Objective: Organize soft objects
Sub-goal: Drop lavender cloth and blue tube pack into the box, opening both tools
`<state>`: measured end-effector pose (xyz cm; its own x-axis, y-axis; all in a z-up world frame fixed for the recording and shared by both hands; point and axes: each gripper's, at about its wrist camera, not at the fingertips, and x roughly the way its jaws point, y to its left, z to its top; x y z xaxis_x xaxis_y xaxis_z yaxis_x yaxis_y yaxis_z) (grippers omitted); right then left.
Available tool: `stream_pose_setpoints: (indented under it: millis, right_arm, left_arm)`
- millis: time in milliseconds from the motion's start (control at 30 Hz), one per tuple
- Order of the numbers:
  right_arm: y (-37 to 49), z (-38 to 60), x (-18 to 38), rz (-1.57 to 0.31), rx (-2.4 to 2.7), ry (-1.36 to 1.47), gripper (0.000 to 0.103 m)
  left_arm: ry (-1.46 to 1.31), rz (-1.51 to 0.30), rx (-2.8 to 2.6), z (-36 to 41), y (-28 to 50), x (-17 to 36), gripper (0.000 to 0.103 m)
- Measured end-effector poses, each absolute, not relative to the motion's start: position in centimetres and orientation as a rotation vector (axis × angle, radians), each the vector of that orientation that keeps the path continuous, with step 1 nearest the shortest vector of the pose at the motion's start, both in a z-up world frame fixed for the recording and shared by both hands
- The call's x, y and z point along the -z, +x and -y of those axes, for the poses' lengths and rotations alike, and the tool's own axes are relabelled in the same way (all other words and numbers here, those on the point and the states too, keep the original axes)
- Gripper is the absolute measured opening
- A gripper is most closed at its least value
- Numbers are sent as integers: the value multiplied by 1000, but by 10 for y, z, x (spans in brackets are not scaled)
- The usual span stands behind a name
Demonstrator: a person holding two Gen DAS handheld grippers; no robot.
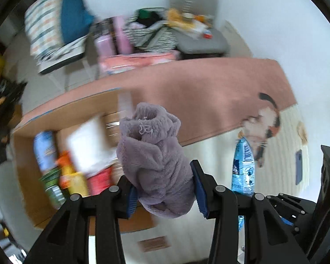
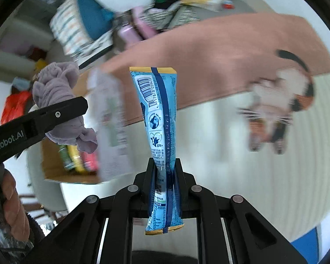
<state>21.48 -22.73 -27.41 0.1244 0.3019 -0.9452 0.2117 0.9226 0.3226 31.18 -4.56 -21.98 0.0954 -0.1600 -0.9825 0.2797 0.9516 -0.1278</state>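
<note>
Pink blanket [image 1: 209,92]; barcoded pouch [image 2: 160,118] right-view only

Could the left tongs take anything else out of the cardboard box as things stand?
Probably not: the left tongs are already shut on the purple fleece cloth, so nothing more fits between them. The cardboard box lies open below.

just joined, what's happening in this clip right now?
A person holds a gripper in each hand, both loaded. The left gripper is clamped on a rolled purple fleece cloth; the right gripper is shut on a blue pouch. Both hang above an open cardboard box already holding packets and bottles.
</note>
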Motion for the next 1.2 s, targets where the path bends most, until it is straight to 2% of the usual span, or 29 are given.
stream_pose_setpoints:
  millis: [200, 433, 700, 967, 1000, 1033, 1067, 1133, 1167, 1200]
  right_arm:
    - [242, 119, 271, -1470, -177, 355, 16]
    - [275, 33, 280, -1499, -175, 223, 16]
    - [302, 7, 314, -1542, -120, 151, 16]
    - [308, 2, 340, -1586, -72, 79, 17]
    - [308, 2, 345, -1601, -71, 71, 17]
    - [309, 0, 349, -1614, -68, 51, 18]
    - [309, -1, 351, -1621, -65, 36, 21]
    - [309, -3, 355, -1636, -57, 29, 37]
    - [309, -3, 355, -1638, -52, 33, 50]
    - [310, -3, 354, -1636, -52, 38, 58]
  left_arm:
    - [82, -1460, 160, -67, 337, 230, 40]
    - [105, -1548, 53, -154, 333, 265, 40]
    - [168, -1725, -35, -195, 319, 340, 41]
    - [130, -1822, -77, -213, 310, 381, 44]
    - [109, -1834, -71, -215, 310, 385, 45]
    - [100, -1839, -68, -216, 310, 386, 51]
    - [92, -1839, -63, -217, 310, 387, 56]
    - [95, -1820, -52, -218, 311, 386, 68]
    - [90, -1816, -38, -218, 311, 385, 69]
    - [83, -1811, -32, -218, 311, 382, 70]
